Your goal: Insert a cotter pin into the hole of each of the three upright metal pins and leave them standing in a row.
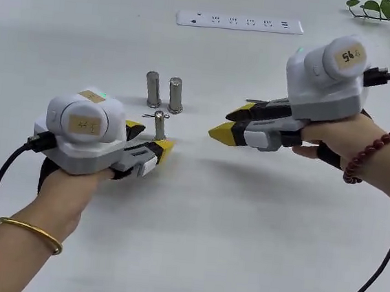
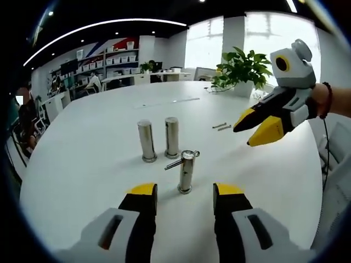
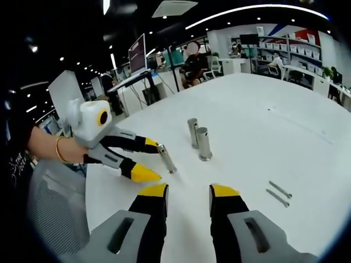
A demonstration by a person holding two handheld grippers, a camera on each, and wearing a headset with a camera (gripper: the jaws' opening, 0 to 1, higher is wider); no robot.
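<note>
Flanking the nearest metal pin point(image 1: 159, 126), the left claw point(image 1: 151, 136) was spread, with a gap on each side. That pin stood upright on the white table point(image 1: 243, 220) with a cotter pin point(image 2: 175, 162) through its hole. Two bare pins point(image 1: 153, 89) point(image 1: 176, 94) stood side by side just behind. The right claw point(image 1: 221, 122), also spread and empty, hovered nearby. Two loose cotter pins point(image 2: 221, 126) lay well apart from the row.

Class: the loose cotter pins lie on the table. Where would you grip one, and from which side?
Probably near one end of a loose cotter pin, leaving the rest free for inserting. Come from above with the right gripper, jaws across its length: it is thin and lies flat on the table, so a sideways approach would find little to hold.
</note>
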